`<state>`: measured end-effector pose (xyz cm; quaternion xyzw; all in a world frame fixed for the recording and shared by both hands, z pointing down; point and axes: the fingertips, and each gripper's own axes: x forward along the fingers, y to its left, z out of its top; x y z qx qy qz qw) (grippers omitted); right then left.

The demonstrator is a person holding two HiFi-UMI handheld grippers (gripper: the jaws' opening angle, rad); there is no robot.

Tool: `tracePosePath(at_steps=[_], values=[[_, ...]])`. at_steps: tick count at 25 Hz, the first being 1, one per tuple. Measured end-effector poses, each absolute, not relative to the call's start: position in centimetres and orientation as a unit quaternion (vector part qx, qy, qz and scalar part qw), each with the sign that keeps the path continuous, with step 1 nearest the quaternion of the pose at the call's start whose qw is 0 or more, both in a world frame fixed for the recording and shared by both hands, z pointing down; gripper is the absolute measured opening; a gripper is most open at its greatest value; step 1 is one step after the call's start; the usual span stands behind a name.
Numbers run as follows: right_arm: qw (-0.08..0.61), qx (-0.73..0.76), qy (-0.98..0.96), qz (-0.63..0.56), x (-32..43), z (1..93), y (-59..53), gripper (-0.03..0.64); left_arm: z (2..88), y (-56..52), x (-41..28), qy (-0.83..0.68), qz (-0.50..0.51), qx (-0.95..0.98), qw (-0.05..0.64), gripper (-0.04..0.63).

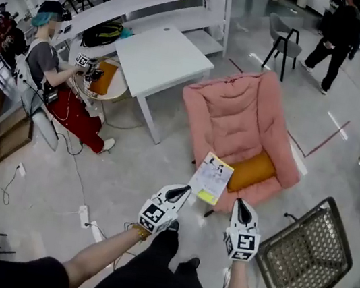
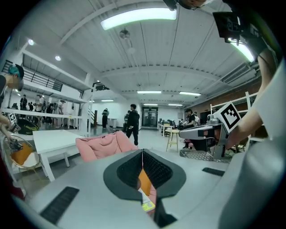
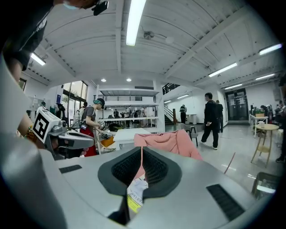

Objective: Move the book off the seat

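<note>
Left gripper view: left gripper (image 2: 142, 153) jaws fully closed, pads meeting, nothing clamped. The book (image 2: 146, 202) and orange cushion (image 2: 145, 182) only show through the notch below the seam. Right gripper view: right gripper (image 3: 141, 153) likewise has its jaws pressed together and is empty, with the book visible beyond the notch. Head view: both grippers sit side by side above the person's legs, tips aimed at the front of the pink chair (image 1: 239, 116), neither touching it. Book lies flat at the seat's front left edge, white cover with a yellow strip along the near end, just ahead of the left gripper's tip and apart from it. Cushion is on the seat just right of the book, against the backrest. Mesh chair (image 1: 305, 253) is on the floor to the right of the right gripper. White table (image 1: 163, 58) stands behind-left of the pink chair, with a seated person (image 1: 52, 67) beyond it. Standing person (image 1: 338, 36) is well back, near a grey chair (image 1: 282, 44).
</note>
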<state>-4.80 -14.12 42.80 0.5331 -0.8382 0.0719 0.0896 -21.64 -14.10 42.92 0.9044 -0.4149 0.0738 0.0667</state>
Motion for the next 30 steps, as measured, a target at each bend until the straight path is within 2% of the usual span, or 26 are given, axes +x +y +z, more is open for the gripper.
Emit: tracePosePath(at_steps=[11,30], values=[[0.099,0.56,-0.817,0.099,-9.0,47.6,-22.5,0.015,48.3,-22.6,-24.1,-0.357,0.098,0.923,0.103,0.012],[0.127,0.522,-0.827,0.167,-5.9,63.4,-32.5,0.015,62.7,-27.4,-23.1,-0.346,0.16,0.908,0.173,0.012]])
